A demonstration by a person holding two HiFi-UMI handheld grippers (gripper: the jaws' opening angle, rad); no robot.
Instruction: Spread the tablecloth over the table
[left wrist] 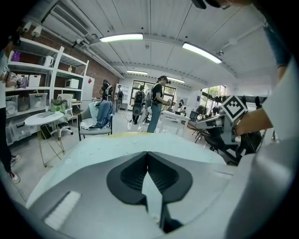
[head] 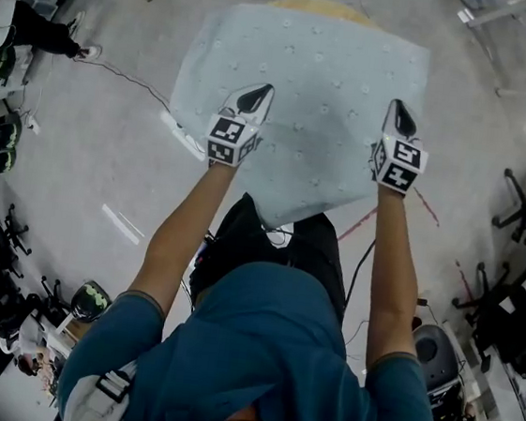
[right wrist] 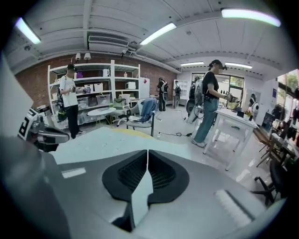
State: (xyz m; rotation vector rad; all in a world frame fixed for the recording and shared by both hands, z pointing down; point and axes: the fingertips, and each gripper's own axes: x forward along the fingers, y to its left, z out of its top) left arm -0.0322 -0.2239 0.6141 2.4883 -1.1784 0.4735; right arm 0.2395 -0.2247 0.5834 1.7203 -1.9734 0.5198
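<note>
Now 2 grippers pinch the blue cloth

Both tools are held out in front of the person, side by side and well apart. The left gripper has its 2 black jaws pressed together, and a thin fold of the tablecloth is caught between them. The right gripper is the same: jaws squeezed tight, with a strip of cloth stuck in the middle.

The tablecloth is pale blue with little dots. It stretches out flat from the 2 grippers, over the table. Only a bit of yellow table edge peeks out at the far side. 1 corner of the cloth points back toward the person's legs.

From the left gripper, the tablecloth runs ahead like a wide sheet, and the right gripper shows off to the side. From the right gripper, the tablecloth does the same, with the left gripper at the other edge.

Farther back stands a chair with blue clothes on it.
</note>
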